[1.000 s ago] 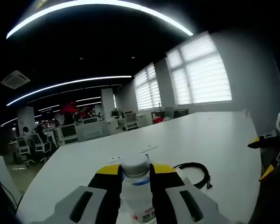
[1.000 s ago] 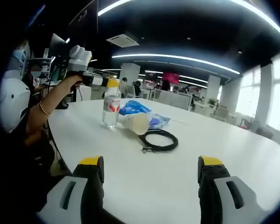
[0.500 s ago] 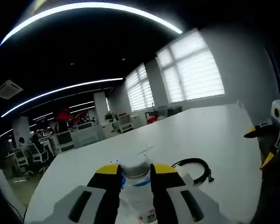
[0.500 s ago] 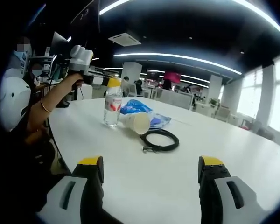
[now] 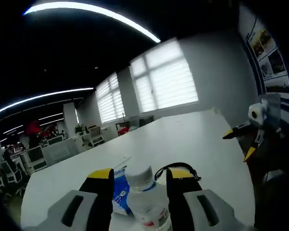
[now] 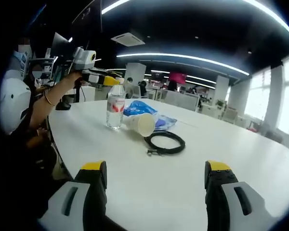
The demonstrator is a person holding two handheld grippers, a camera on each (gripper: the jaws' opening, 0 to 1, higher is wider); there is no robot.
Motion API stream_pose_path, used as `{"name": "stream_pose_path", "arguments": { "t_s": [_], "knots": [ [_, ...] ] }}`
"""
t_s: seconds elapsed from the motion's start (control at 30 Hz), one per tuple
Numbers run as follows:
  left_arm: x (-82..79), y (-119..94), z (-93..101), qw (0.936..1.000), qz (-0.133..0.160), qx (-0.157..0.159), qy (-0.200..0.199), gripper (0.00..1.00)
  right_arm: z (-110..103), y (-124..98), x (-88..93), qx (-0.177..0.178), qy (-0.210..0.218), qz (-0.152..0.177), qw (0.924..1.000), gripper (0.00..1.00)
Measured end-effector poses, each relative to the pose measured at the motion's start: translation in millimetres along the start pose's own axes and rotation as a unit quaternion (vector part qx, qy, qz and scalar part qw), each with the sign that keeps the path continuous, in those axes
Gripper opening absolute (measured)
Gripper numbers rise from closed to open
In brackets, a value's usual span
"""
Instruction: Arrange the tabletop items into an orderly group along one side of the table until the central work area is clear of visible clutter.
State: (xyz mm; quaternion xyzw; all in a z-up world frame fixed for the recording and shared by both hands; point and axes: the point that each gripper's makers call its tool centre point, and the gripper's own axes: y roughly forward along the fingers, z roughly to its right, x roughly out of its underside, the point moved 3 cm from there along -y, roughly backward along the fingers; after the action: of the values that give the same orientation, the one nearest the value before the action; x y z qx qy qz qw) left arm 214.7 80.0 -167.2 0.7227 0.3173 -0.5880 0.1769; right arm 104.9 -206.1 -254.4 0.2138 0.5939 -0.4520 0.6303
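Note:
A clear water bottle point(image 6: 115, 111) with a red label stands upright near the table's left edge. My left gripper point(image 5: 139, 174) stands open around its white cap point(image 5: 140, 176); blue shows in the gap beside the left jaw. In the right gripper view a hand holds the left gripper point(image 6: 111, 81) level at the bottle's top. A paper cup point(image 6: 140, 125) lies on its side next to a blue bag point(image 6: 143, 111). A coiled black cable point(image 6: 164, 142) lies in front of them. My right gripper point(image 6: 155, 168) is open over bare table, nothing between its fingers.
The round white table point(image 6: 231, 159) has much free surface toward the windows. A person sits at the table's left side with an arm point(image 6: 48, 103) raised. My right gripper point(image 5: 241, 142) shows past the table's right edge in the left gripper view. Office desks and chairs stand behind.
My left gripper's jaws have spread apart around the bottle, and the gripper has tilted and swung toward the windows. The bottle, cup, bag, cable and right gripper have stayed put.

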Motion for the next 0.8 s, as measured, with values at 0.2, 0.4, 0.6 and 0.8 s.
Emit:
{"name": "stream_pose_path", "arguments": {
  "t_s": [0.2,0.4,0.6,0.8],
  "knots": [
    [1.6,9,1.3,0.996,0.025,0.083,-0.024,0.43,-2,2,2.0,-0.001,0.005,-0.003,1.0,0.8],
    [5.6,15,-6.8,0.9925,0.028,0.116,-0.023,0.42,-3,0,4.3,0.002,0.004,-0.008,1.0,0.8],
    [5.0,18,-5.4,0.9876,0.046,0.143,-0.046,0.38,0,-3,4.1,0.009,0.005,-0.009,0.9999,0.8],
    [4.1,18,-7.4,0.9859,0.048,0.152,-0.053,0.37,-1,-2,5.5,0.008,0.005,-0.012,0.9999,0.8]
  ]
}}
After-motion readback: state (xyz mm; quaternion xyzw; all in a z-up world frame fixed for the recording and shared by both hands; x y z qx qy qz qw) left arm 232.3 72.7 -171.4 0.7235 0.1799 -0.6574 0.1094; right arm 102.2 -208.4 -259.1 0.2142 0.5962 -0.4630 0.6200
